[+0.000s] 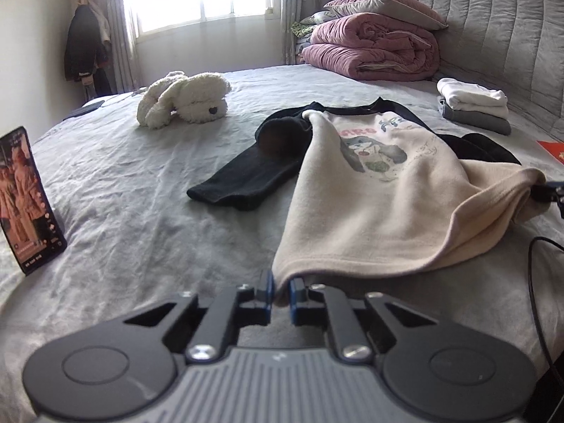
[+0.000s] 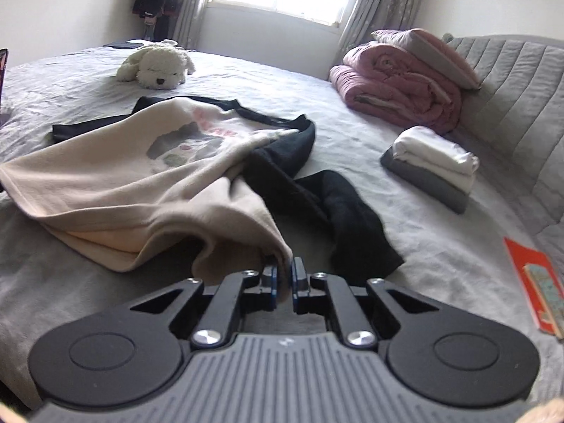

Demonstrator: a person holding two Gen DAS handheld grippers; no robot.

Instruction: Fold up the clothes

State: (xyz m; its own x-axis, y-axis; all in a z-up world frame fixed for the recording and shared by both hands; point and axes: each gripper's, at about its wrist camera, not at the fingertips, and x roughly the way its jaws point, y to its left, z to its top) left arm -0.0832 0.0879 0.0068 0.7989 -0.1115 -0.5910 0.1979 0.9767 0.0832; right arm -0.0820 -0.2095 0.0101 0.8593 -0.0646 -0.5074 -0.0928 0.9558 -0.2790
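Observation:
A cream sweatshirt [image 1: 370, 190] with black sleeves and a cartoon print lies front up on the grey bed [image 1: 141, 183]. My left gripper [image 1: 281, 292] is shut on its near left hem corner. My right gripper [image 2: 284, 275] is shut on the near right hem corner, and its tip shows in the left wrist view [image 1: 550, 192]. The hem is lifted a little off the bed between them. The sweatshirt also shows in the right wrist view [image 2: 141, 176]. One black sleeve [image 1: 246, 179] lies out to the left, the other [image 2: 338, 204] lies crumpled on the right.
A white plush dog [image 1: 187, 100] lies at the far side. A phone [image 1: 24, 197] stands at the left. Folded white and grey clothes [image 1: 472, 105] sit by the padded headboard [image 1: 511, 35]. A pink duvet [image 1: 373, 49] is stacked behind. A red packet [image 2: 535, 282] lies right. A black cable [image 1: 535, 282] runs along the right.

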